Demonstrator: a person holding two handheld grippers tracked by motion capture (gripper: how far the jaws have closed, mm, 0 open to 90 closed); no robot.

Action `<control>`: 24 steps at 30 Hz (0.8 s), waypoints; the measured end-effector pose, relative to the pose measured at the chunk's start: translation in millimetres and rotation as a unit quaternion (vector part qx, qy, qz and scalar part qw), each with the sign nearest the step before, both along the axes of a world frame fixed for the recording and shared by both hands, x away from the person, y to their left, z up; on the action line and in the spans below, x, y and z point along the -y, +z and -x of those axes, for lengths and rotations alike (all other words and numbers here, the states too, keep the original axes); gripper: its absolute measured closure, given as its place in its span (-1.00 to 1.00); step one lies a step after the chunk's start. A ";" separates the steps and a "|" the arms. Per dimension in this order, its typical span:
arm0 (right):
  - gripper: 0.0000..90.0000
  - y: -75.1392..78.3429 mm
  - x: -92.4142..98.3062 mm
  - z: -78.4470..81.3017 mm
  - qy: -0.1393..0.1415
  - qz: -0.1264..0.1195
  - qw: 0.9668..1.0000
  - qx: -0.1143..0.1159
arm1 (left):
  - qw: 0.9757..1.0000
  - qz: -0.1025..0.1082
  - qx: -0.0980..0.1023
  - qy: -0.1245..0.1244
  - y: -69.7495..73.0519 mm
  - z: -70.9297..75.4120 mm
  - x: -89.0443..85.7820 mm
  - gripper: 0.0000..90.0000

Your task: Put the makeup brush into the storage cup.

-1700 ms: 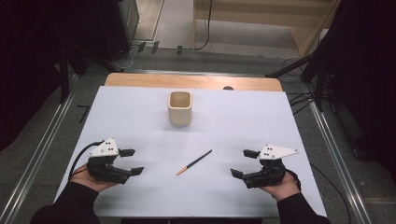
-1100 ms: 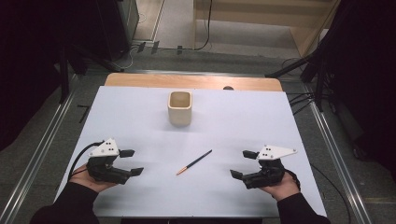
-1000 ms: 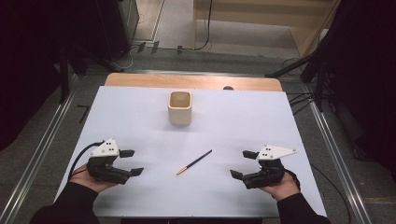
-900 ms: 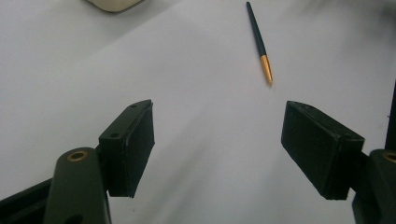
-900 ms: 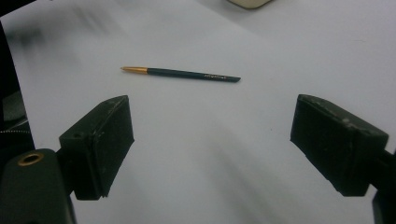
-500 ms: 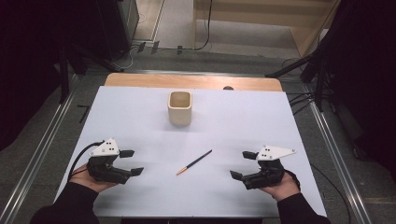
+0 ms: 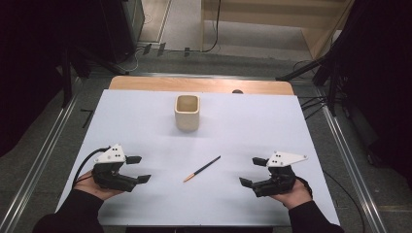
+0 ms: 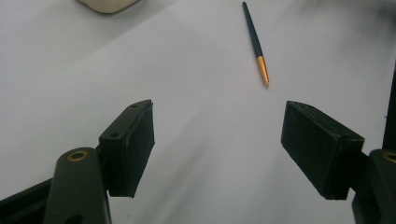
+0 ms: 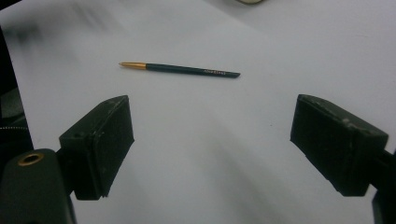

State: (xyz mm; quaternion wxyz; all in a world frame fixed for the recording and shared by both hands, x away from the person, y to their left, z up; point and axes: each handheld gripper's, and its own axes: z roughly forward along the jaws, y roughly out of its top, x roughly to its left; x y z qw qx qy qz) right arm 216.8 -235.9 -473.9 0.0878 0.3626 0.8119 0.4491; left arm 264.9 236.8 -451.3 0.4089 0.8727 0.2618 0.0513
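A dark green pen (image 7: 202, 168) with a gold tip lies flat on the white table, between the two hands; its gold end points toward the person. It also lies ahead of the jaws as the pen (image 8: 256, 43) in the left gripper view and the pen (image 9: 182, 69) in the right gripper view. My left gripper (image 7: 138, 169) rests at the front left, open, nothing between its jaws. At the front right sits my right gripper (image 7: 251, 171), open and empty too. A beige square cup (image 7: 187, 111) stands upright farther back, near the middle.
The white table sheet (image 7: 243, 121) covers most of the top, with a strip of bare wood (image 7: 194, 85) along the far edge. Metal rails (image 7: 43, 145) run down both sides of the table. Cables (image 7: 311, 104) lie on the floor at the far right.
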 end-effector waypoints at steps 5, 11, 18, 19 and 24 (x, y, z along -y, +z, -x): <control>-0.69 -0.4 0.3 -0.2 -0.001 -0.001 1.000 -0.002 | 1.000 0.007 -0.002 -0.005 0.2 -1.3 3.0 -0.41; -0.69 -0.5 1.0 -0.6 -0.002 -0.003 1.000 -0.002 | 1.000 0.014 -0.002 -0.011 -0.4 -3.9 7.0 -0.41; -0.69 -0.7 1.3 -0.6 -0.003 -0.003 1.000 -0.001 | 0.999 0.016 0.003 -0.028 -1.1 -7.8 12.3 -0.41; -0.69 -0.7 1.3 -0.6 -0.003 -0.003 1.000 -0.001 | 0.999 0.015 0.004 -0.031 -1.0 -8.5 13.1 -0.41; -0.69 -0.7 1.6 -0.7 -0.004 -0.003 1.000 -0.001 | 0.999 0.017 0.004 -0.047 -1.2 -11.0 18.1 -0.41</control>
